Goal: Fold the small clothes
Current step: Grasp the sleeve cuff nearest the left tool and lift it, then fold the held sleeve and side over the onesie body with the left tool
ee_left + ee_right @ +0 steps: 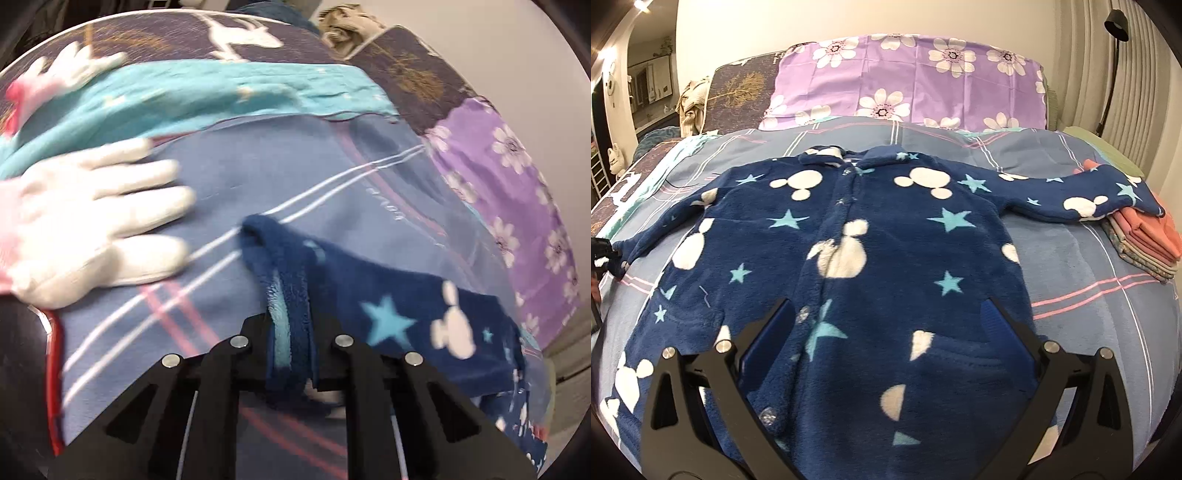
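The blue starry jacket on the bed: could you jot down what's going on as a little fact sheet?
garment: fleece jacket, spread flat, front up
surface: striped bedspread
left gripper: shut on the sleeve cuff
right gripper: open above the hem, holding nothing
nearby: folded clothes under the other sleeve; gloved hand flat on the bedspread

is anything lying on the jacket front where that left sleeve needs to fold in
Nothing visible does. The left gripper is shut on the sleeve cuff, and the front of the navy fleece jacket lies flat and bare. The folded pile sits under the other sleeve's end, off to the far side.
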`<state>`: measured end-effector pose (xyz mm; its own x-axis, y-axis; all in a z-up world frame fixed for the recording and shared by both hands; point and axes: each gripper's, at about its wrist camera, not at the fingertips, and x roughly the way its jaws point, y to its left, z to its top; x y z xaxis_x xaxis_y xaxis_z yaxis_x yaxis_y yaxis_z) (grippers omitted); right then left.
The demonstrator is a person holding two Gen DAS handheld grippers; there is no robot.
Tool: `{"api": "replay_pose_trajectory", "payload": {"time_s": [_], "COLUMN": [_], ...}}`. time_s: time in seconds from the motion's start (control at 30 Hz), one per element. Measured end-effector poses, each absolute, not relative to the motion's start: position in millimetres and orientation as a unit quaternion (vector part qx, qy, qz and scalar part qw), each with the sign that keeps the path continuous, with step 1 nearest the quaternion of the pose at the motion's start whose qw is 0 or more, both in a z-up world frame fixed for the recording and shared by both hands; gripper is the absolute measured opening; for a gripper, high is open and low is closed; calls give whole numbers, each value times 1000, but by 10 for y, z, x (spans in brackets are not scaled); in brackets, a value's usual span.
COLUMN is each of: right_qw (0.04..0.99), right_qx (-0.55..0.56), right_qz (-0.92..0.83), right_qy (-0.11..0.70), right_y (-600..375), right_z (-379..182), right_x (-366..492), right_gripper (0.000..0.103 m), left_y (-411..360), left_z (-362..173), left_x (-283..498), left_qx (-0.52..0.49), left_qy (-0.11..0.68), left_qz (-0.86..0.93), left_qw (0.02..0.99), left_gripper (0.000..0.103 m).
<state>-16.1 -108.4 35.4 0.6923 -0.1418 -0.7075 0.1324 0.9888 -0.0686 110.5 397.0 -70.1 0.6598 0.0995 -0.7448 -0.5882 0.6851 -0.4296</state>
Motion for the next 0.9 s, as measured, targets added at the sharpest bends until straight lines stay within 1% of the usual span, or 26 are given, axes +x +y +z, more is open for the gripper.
{"api": "replay_pose_trajectory", "payload": {"time_s": [0.1, 0.2, 0.33, 0.4, 0.53, 0.6, 0.63, 0.67, 0.7, 0.77, 0.83, 0.87, 0.9], "right_qw": [917, 914, 913, 912, 908, 905, 903, 903, 902, 901, 904, 906, 908], "right_qx": [5, 26, 30, 32, 38, 40, 42, 43, 46, 45, 41, 39, 38], "right_qz": [-83, -83, -88, -94, -113, -123, -130, -133, -134, -135, -127, -116, -104], "right_qy": [390, 396, 398, 398, 402, 405, 406, 407, 408, 409, 406, 405, 405], "right_y": [-1174, -1267, -1343, -1404, -1573, -1658, -1715, -1759, -1808, -1873, -1912, -1917, -1915], "right_z": [330, 307, 283, 276, 258, 254, 253, 252, 254, 277, 323, 360, 396], "right_x": [-137, -133, -163, -189, -235, -249, -256, -253, -253, -243, -206, -171, -129], "right_gripper": [101, 101, 101, 101, 101, 101, 101, 101, 101, 101, 100, 94, 82], "left_y": [3543, 2876, 1926, 1343, 339, -79, -285, -425, -605, -718, -652, -580, -439], "left_z": [-239, 310, 836, 1005, 1061, 1000, 914, 805, 682, 482, 297, 267, 221], "left_x": [1341, 1597, 1877, 2014, 2103, 2121, 2129, 2129, 2115, 2034, 1922, 1852, 1776], "left_qx": [-267, -207, -153, -120, -63, -41, -29, -18, 0, 38, 84, 96, 111], "left_qy": [331, 295, 262, 255, 252, 259, 270, 282, 294, 303, 312, 312, 311], "left_qz": [173, 105, 9, -43, -124, -159, -177, -189, -196, -206, -204, -195, -176], "left_qw": [888, 927, 953, 958, 958, 952, 946, 941, 936, 930, 924, 925, 927], "left_gripper": [13, 13, 13, 14, 14, 21, 39, 64, 70, 72, 73, 73, 74]}}
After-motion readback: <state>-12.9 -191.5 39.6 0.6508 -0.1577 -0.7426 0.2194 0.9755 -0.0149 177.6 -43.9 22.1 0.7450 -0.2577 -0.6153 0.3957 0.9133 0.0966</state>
